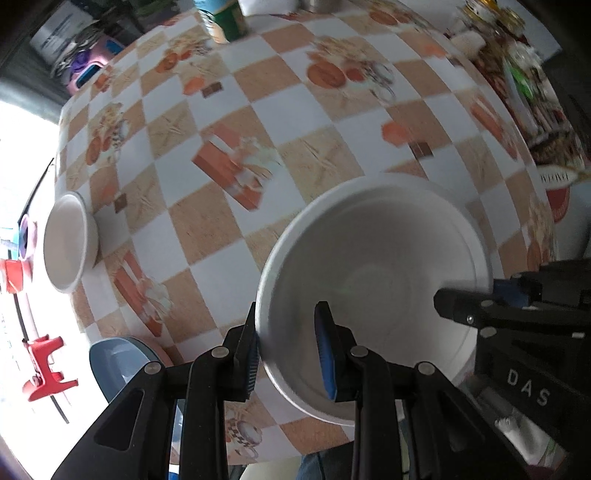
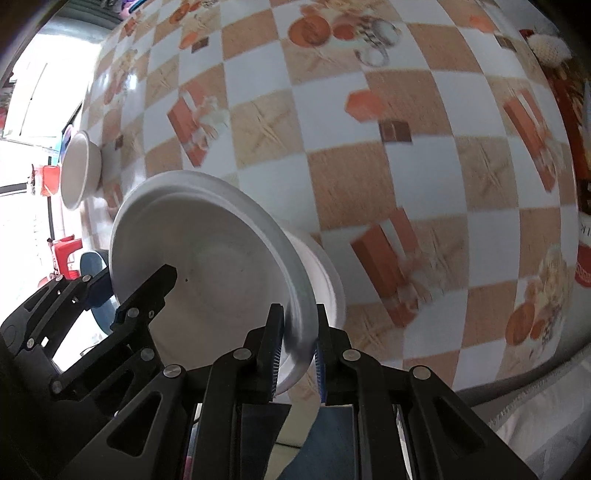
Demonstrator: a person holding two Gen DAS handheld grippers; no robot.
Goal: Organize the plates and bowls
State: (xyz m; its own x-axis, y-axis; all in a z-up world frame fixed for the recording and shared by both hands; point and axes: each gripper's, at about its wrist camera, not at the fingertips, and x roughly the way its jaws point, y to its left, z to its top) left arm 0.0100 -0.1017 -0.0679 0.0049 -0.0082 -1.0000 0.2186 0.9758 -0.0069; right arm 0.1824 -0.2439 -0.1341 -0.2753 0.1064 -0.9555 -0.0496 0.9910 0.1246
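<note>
White plate [image 2: 207,258] sits atop a white bowl [image 2: 325,273] near the table's [image 1: 332,122] front edge — left tongs [image 1: 288,354] and right tongs [image 2: 299,350] each clenched on opposite rims, apparently steadying the stack; a smaller bowl [image 1: 68,242] waits at the left edge.

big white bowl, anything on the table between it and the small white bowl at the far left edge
Nothing visible does. Both grippers straddle the big white bowl at its rim, and only bare checkered tablecloth lies between it and the small white bowl.

Checkered table [image 1: 229,221] — small white bowl [image 1: 68,242] and green can [image 1: 225,18] on it.
</note>
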